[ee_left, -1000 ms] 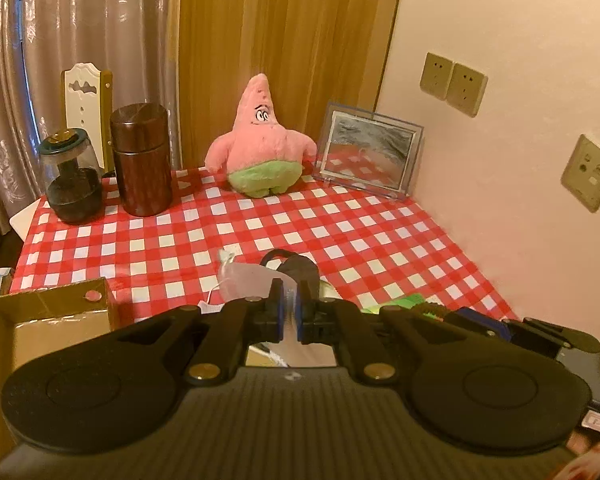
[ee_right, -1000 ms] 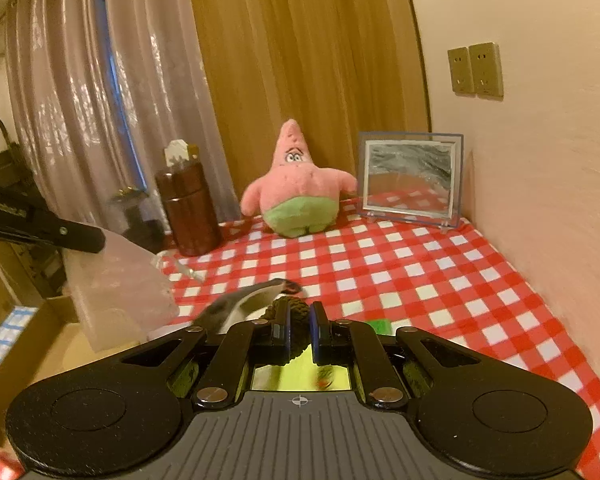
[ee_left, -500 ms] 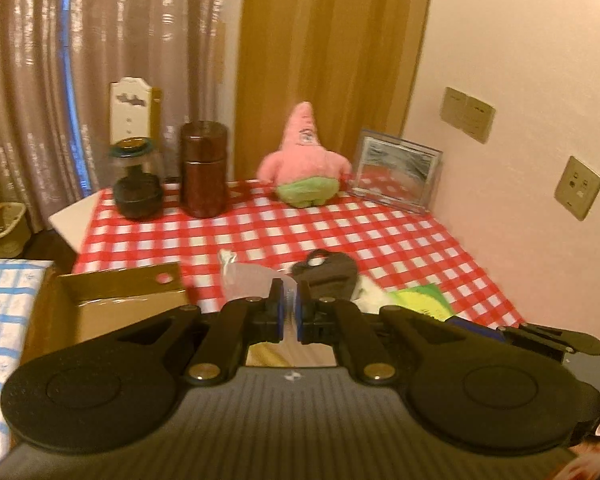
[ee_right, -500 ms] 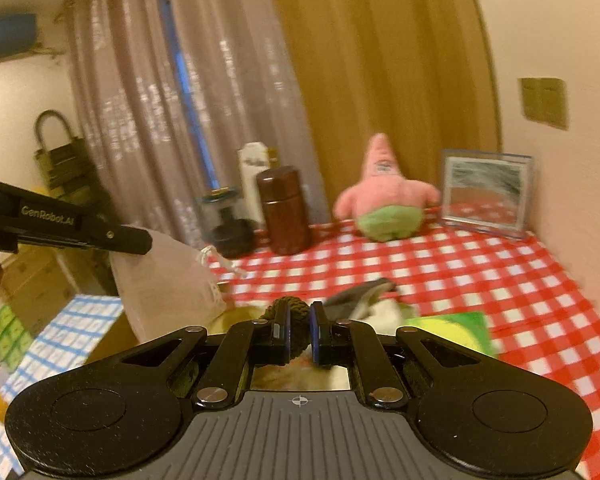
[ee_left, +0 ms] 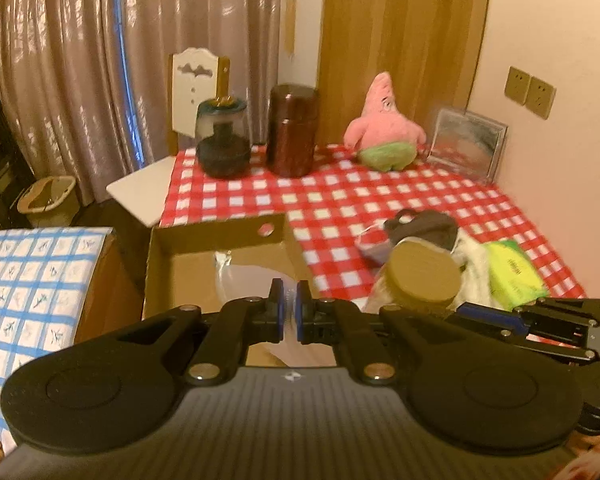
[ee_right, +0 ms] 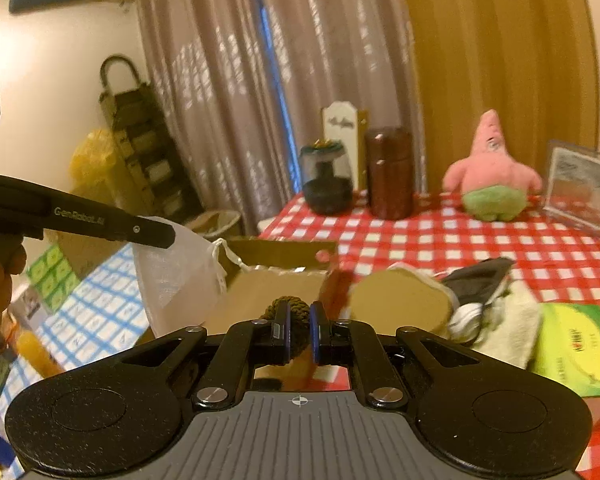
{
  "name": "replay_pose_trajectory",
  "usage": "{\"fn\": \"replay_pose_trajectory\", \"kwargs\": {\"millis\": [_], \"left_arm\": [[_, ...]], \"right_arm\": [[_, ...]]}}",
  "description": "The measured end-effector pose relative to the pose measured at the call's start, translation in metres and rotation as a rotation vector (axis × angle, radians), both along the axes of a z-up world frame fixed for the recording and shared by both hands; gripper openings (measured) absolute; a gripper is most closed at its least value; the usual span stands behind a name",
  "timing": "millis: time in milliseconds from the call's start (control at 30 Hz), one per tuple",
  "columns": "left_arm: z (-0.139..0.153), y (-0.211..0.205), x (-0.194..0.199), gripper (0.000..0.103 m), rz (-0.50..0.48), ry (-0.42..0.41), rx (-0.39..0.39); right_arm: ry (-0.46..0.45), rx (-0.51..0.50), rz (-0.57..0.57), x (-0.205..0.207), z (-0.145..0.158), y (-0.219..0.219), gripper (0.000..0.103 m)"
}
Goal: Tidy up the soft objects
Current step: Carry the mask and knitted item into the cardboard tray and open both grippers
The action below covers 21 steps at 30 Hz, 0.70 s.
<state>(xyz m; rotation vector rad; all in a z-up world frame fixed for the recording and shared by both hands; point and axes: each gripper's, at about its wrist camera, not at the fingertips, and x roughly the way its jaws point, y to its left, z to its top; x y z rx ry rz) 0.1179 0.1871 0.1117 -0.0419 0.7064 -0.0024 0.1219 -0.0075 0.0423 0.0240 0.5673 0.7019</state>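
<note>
mesh pouch (ee_right: pixel 180 276) limp and featherlight, pinched at its edge in left gripper (ee_left: pixel 288 312); brown cord (ee_right: pixel 298 326) clamped in right gripper (ee_right: pixel 299 334), likely slack.

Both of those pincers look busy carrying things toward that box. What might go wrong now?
The thin white mesh bag hangs loosely from the left gripper; it might snag on the open cardboard box's wall. The right gripper pinches only a brown cord, which may slip out. Both pictures are blurred, so aim may suffer.

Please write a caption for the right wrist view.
Right gripper clamps a brown cord beside the cardboard box; left gripper carries a white mesh bag.
</note>
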Motion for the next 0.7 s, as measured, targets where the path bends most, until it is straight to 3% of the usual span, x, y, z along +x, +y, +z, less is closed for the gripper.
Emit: {"fn": "replay_pose_trajectory", "kwargs": {"millis": [367, 533, 567, 667, 700], "left_arm": [[-0.062, 0.036, 0.015, 0.005, 0.023, 0.061, -0.035], [-0.087, 0.047, 0.018, 0.009, 0.042, 0.107, -0.037], [-0.091, 0.05, 0.016, 0.012, 0.052, 0.114, -0.036], [-0.097, 0.057, 0.011, 0.033, 0.075, 0.124, -0.033], [-0.098, 0.059, 0.009, 0.035, 0.082, 0.122, -0.03]], "right_arm": [[0.054, -0.078, 0.061, 0.014, -0.041, 0.051, 0.009], [0.075, -0.1, 0.073, 0.022, -0.056, 0.066, 0.009], [0.08, -0.104, 0.075, 0.024, -0.059, 0.068, 0.009], [0.1, -0.11, 0.08, 0.029, -0.066, 0.073, 0.01], [0.106, -0.112, 0.082, 0.028, -0.068, 0.074, 0.01]]}}
